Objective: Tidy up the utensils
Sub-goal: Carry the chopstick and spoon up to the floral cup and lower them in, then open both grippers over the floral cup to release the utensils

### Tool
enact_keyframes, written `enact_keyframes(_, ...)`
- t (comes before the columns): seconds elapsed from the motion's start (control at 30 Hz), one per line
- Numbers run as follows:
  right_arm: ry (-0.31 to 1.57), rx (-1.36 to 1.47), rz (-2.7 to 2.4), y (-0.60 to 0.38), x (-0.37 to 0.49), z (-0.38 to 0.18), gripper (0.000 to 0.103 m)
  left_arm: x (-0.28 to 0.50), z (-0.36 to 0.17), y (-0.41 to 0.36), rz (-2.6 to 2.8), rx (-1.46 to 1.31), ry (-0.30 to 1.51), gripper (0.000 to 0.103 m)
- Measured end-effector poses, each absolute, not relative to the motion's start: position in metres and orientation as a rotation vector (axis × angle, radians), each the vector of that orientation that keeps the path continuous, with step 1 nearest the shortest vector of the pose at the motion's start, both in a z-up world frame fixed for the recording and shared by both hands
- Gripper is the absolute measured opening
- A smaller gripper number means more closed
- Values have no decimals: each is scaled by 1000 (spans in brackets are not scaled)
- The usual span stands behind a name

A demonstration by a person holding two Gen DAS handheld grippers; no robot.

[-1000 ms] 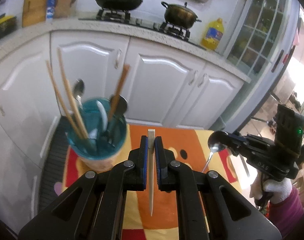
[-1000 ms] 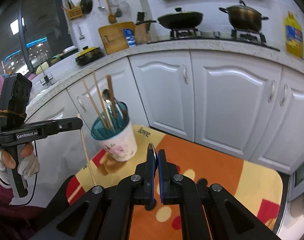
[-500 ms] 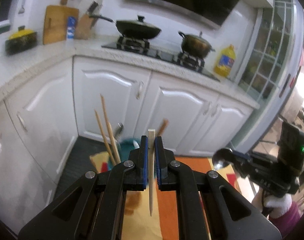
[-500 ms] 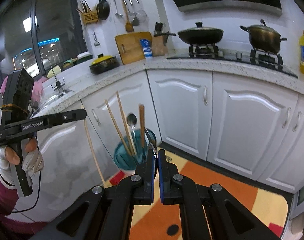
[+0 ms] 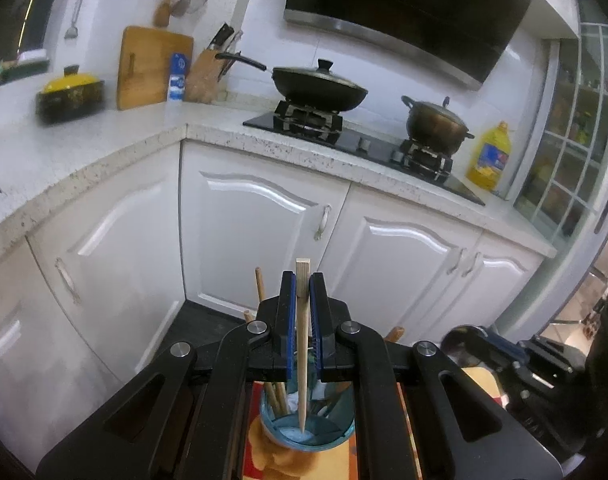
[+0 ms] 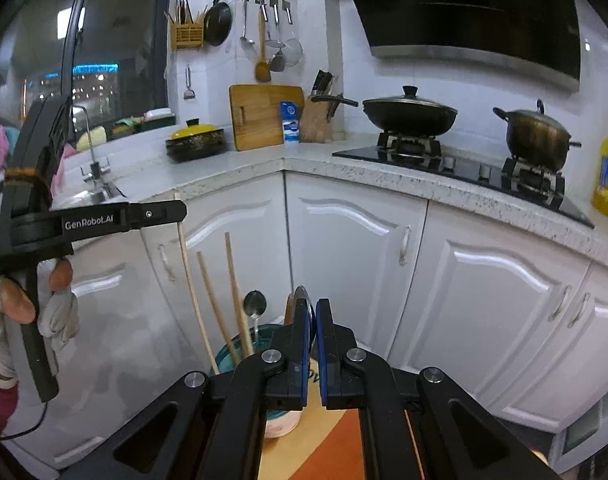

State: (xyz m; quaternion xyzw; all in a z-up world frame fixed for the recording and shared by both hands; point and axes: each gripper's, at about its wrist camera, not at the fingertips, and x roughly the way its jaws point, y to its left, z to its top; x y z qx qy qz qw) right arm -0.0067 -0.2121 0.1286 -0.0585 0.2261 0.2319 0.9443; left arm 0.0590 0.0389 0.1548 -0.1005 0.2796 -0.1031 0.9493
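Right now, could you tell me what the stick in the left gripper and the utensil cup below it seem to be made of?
The chopstick looks like pale, unvarnished wood or bamboo: matte, square-cut top. The cup seems glazed ceramic, white outside with a faint floral print, teal inside; glossy plastic cannot be ruled out.

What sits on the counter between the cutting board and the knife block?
A small blue-and-white carton stands between the cutting board and knife block, seen in both views.

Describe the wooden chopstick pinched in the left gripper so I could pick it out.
Below the white corner cabinets stands a blue-rimmed utensil cup holding chopsticks and spoons. Above it, the left gripper clamps one pale wooden chopstick, tip pointing into the cup. Unlike its neighbours, it isn't resting inside.
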Motion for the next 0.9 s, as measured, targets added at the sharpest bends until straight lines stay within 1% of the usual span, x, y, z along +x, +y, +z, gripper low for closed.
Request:
enact_keyframes(0.13, 463, -162, 452, -198, 5, 115, 3, 62, 141, 31, -201, -175, 583, 5)
enact_keyframes(0.53, 514, -168, 455, -186, 22, 82, 3, 66, 106, 21, -185, -151, 633, 5)
enact_keyframes(0.83, 623, -188, 520, -169, 23, 45, 4, 64, 74, 17, -187, -184, 702, 5)
enact_keyframes(0.9, 639, -174, 530, -169, 26, 40, 5, 62, 72, 16, -181, -183, 695, 5)
